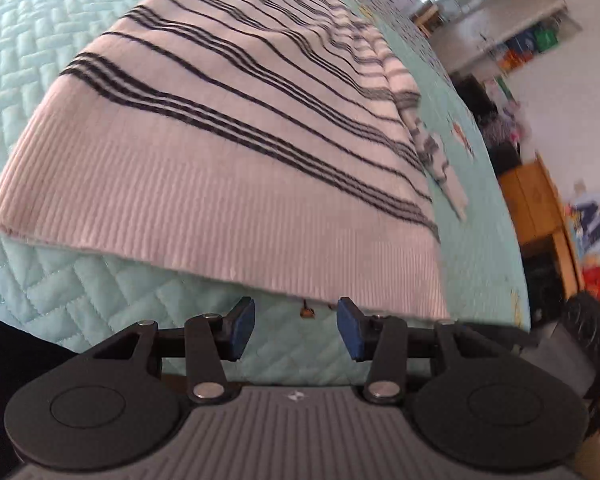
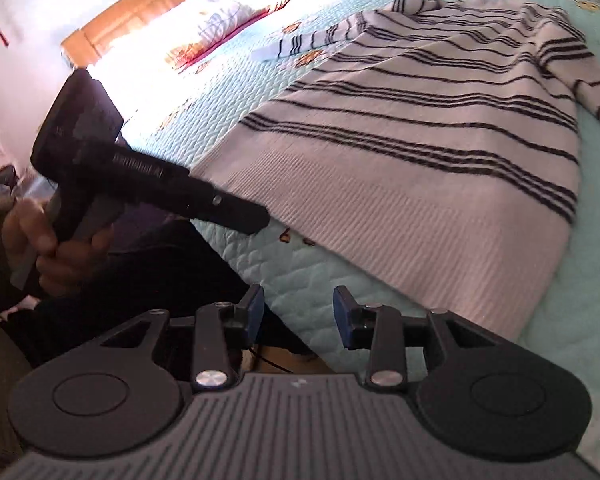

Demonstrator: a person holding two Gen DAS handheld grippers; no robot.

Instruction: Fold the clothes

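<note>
Left wrist view: a white ribbed sweater [image 1: 228,152] with thin black stripes lies flat on a quilted aqua bedspread [image 1: 32,32]; the left gripper [image 1: 296,328] hovers at its hem, jaws apart, empty. Right wrist view: the right gripper [image 2: 298,312] is likewise parted and empty; the sweater's hem lies just ahead; the left gripper's body bears blurred, unreadable lettering.

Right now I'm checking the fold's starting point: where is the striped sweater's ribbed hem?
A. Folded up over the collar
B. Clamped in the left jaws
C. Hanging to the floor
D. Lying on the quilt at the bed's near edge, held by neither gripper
D: the ribbed hem lies flat on the quilt, and the left gripper and right gripper are empty.
</note>
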